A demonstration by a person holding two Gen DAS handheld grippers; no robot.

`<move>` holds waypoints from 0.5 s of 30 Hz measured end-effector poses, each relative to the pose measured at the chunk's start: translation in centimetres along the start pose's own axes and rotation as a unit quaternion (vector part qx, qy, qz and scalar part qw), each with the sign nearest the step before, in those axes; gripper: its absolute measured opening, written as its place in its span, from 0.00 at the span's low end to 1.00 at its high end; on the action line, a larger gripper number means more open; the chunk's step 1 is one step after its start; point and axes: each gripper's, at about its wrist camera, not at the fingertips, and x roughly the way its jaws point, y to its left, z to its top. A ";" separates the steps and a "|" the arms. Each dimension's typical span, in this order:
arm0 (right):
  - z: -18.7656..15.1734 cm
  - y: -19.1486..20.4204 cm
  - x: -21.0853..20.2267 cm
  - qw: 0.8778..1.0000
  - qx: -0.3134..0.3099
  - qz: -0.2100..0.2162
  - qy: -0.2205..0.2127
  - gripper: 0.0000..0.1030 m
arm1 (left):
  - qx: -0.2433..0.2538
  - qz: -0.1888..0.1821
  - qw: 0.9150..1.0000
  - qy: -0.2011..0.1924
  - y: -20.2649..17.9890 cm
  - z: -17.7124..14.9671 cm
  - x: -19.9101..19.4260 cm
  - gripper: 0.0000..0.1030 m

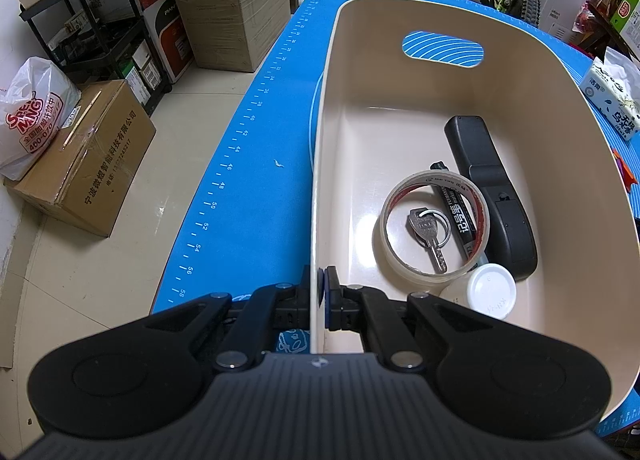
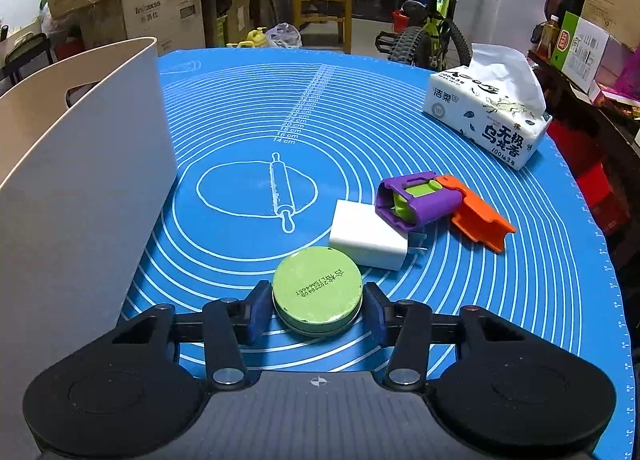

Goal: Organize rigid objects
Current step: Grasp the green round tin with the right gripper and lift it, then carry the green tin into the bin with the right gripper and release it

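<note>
My left gripper [image 1: 319, 296] is shut on the near wall of a beige bin [image 1: 320, 163]. Inside the bin lie a tape roll [image 1: 434, 221], a key [image 1: 430, 234], a black marker [image 1: 458, 209], a black remote [image 1: 490, 191] and a white-capped bottle [image 1: 490, 296]. My right gripper [image 2: 317, 310] is shut on a round green tin [image 2: 317, 294] just over the blue mat [image 2: 248, 107]. Beyond it lie a white charger [image 2: 366, 238] and a purple, green and orange toy [image 2: 440, 205]. The bin's outer wall [image 2: 80, 179] stands to the left.
A tissue pack [image 2: 486, 119] sits at the mat's far right. It also shows in the left wrist view [image 1: 612, 99]. Cardboard boxes [image 1: 80, 159], a black shelf [image 1: 100, 27] and a bicycle [image 2: 432, 31] stand on the floor around the table.
</note>
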 end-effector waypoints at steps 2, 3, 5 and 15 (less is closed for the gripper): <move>0.0 0.0 -0.3 1.000 -0.003 -0.004 -0.002 0.53 | 0.000 0.000 1.000 0.000 0.0 0.0 0.0 0.06; 0.0 -0.1 -0.6 1.000 -0.003 -0.005 -0.005 0.53 | 0.000 0.000 1.000 0.000 0.0 0.0 0.0 0.06; 0.0 -0.3 -1.2 1.000 0.001 -0.006 -0.013 0.53 | 0.000 0.000 1.000 0.000 0.0 0.0 0.0 0.06; 3.3 -0.1 -7.5 0.996 -0.002 0.014 -0.089 0.53 | 0.000 0.001 1.000 0.000 0.0 0.0 0.0 0.06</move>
